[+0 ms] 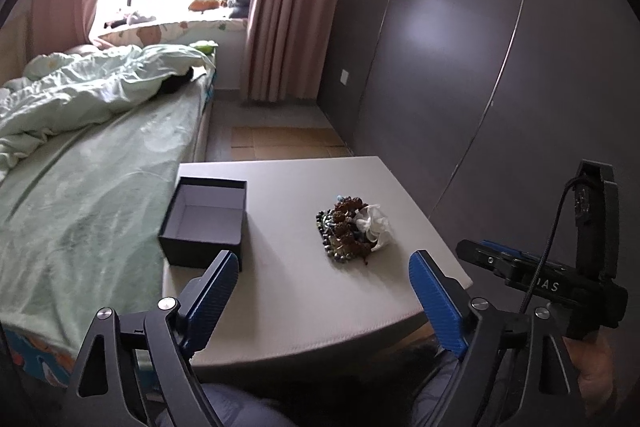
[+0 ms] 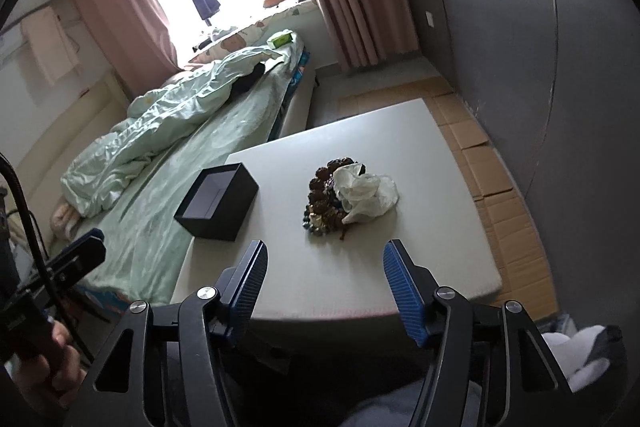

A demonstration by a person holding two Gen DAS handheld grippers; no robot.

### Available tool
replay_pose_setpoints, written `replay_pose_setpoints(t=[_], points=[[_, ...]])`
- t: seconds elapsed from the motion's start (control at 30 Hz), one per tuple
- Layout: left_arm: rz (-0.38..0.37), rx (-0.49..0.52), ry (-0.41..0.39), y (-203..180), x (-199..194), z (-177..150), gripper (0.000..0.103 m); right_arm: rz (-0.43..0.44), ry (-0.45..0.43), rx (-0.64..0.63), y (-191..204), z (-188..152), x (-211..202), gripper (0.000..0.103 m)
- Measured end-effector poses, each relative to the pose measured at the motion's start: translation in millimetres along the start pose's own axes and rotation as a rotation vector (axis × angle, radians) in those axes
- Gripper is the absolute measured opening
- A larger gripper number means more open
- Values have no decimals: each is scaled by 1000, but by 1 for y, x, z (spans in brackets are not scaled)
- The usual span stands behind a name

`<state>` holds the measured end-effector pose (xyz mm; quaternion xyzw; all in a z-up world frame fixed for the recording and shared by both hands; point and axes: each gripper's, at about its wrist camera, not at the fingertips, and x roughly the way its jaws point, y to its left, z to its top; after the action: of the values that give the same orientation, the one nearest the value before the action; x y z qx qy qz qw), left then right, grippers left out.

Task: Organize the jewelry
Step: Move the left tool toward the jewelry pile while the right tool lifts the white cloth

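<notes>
A heap of beaded jewelry (image 1: 343,229) with brown and dark beads lies on the grey table (image 1: 304,291), with a crumpled white plastic bag (image 1: 374,221) against its right side. An open black box (image 1: 206,221), empty inside, stands at the table's left edge. My left gripper (image 1: 322,261) is open and empty above the table's near edge. In the right wrist view the jewelry heap (image 2: 326,203), the bag (image 2: 366,195) and the box (image 2: 218,201) show ahead of my right gripper (image 2: 324,249), which is open and empty near the front edge of the table (image 2: 360,279).
A bed (image 1: 100,167) with a green quilt runs along the table's left side. A dark grey wardrobe (image 1: 480,67) stands to the right. Cardboard sheets (image 2: 500,187) cover the floor beside the table. The right gripper body (image 1: 560,267) shows at the right of the left wrist view.
</notes>
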<state>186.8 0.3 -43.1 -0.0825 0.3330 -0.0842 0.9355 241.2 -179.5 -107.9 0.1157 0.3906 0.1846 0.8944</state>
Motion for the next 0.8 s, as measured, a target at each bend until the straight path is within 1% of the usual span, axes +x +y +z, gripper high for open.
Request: replay_pose_setpoints(t=[0.2,0.53,0.6,0.8], points=[[-22,-8,52,2,39,16,80,31,52,41,-13,21,38,61],[-13,-37,122,18,99,34,67,64,133,80,-26,55,107,61],[-13,-41,139,22,112,36,64,66,147,89,-28,58,121,61],[-37,-45,178,29,148,44,63,69,197,117,-37,55,161,61]])
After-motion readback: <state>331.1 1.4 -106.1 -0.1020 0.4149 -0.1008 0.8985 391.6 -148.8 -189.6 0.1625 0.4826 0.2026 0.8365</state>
